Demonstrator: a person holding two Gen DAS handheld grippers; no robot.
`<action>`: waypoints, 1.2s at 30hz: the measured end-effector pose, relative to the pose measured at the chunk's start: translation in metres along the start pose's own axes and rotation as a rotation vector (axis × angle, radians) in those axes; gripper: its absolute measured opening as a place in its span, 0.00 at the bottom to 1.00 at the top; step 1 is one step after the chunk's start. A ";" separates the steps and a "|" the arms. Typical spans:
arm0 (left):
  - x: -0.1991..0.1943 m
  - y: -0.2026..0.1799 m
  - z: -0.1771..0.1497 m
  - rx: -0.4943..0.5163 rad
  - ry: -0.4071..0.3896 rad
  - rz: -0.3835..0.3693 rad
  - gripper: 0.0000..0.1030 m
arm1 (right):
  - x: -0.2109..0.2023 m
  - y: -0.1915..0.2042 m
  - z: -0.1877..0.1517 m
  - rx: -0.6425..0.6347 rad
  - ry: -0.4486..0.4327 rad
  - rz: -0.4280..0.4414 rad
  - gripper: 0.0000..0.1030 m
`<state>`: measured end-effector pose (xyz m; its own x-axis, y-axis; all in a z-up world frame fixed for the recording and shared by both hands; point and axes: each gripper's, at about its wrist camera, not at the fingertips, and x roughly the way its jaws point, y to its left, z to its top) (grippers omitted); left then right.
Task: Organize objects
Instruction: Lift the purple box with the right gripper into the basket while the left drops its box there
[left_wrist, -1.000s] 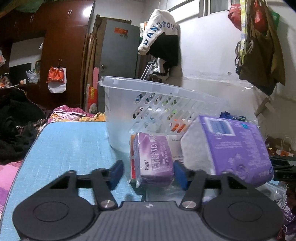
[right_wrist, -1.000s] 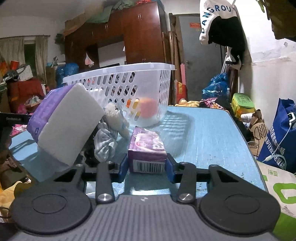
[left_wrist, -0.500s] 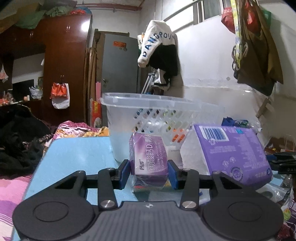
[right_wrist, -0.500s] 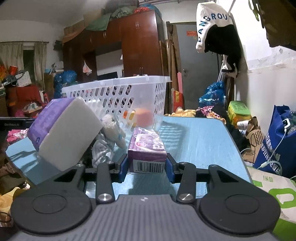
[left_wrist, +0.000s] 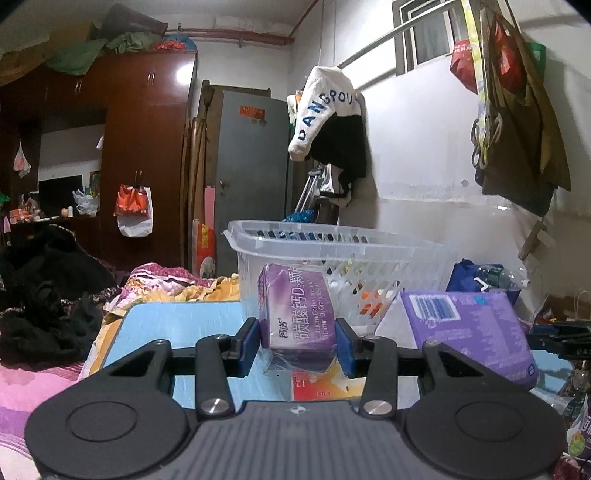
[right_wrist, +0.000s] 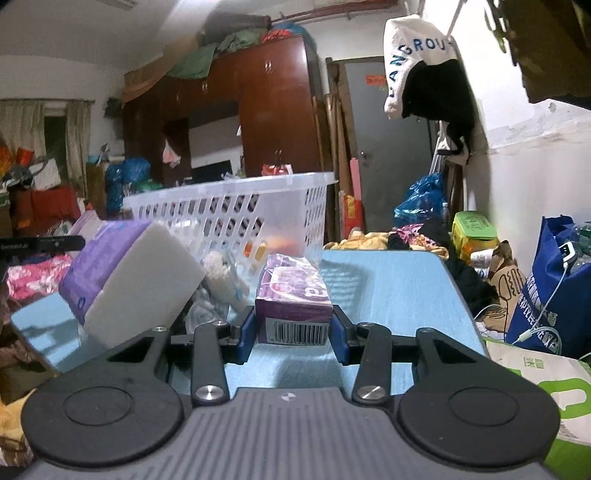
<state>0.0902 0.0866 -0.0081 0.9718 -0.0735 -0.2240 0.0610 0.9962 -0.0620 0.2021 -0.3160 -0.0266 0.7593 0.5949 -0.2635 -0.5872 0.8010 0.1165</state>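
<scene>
Now that the left gripper (left_wrist: 298, 341) has closed its jaws on the purple calcium box (left_wrist: 297, 317) and raised it just before the white basket (left_wrist: 369, 254), the right gripper (right_wrist: 293, 334) pinches a second purple box (right_wrist: 293, 295), both seemingly basket-bound.

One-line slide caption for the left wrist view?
Left gripper clamps an upright purple calcium box before the white basket, above the blue table.

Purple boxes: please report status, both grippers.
Left gripper shut on purple box, lifted off table. Right gripper shut on second purple box. Basket just ahead; tissue pack close beside.
</scene>
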 end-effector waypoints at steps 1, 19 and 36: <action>-0.001 0.000 0.001 0.000 -0.005 0.000 0.46 | -0.001 -0.001 0.002 0.008 -0.006 -0.011 0.44; 0.003 -0.003 0.058 -0.029 -0.043 -0.061 0.46 | 0.017 0.029 0.101 -0.092 -0.099 0.044 0.44; 0.177 -0.001 0.120 -0.053 0.339 0.077 0.46 | 0.168 0.038 0.153 -0.086 0.269 -0.055 0.44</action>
<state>0.2890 0.0784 0.0687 0.8415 -0.0182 -0.5400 -0.0301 0.9963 -0.0804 0.3506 -0.1756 0.0803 0.6955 0.5029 -0.5133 -0.5778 0.8160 0.0167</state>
